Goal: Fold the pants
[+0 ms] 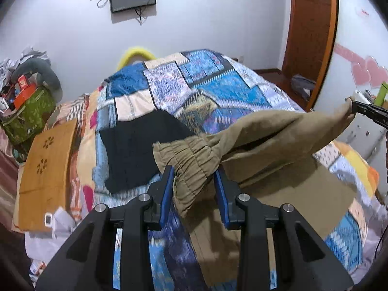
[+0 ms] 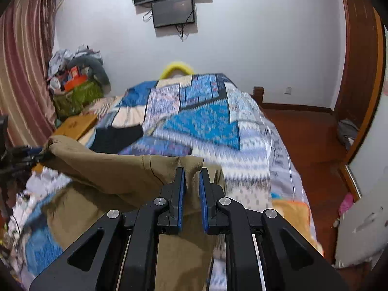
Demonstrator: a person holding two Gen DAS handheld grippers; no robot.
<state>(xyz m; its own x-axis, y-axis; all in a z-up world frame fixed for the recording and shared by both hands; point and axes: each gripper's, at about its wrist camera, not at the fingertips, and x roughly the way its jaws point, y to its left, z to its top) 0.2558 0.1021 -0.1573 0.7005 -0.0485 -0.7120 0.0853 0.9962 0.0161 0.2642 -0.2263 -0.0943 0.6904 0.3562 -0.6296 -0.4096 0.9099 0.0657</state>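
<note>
Khaki pants (image 1: 262, 131) hang stretched above the bed between my two grippers. My left gripper (image 1: 195, 173) is shut on the gathered elastic waistband (image 1: 191, 155). My right gripper (image 2: 192, 172) is shut on the other end of the khaki pants (image 2: 121, 169); it shows at the right edge of the left wrist view (image 1: 354, 108). The left gripper shows at the left edge of the right wrist view (image 2: 41, 155). The lower part of the pants drapes down onto the quilt (image 1: 278, 194).
The bed has a blue patchwork quilt (image 1: 206, 84). A black garment (image 1: 135, 155) lies on it to the left. A wooden lap tray (image 1: 46, 172) and a green bag (image 1: 29, 116) of clutter sit at the bed's left. Wooden floor (image 2: 303, 140) lies right.
</note>
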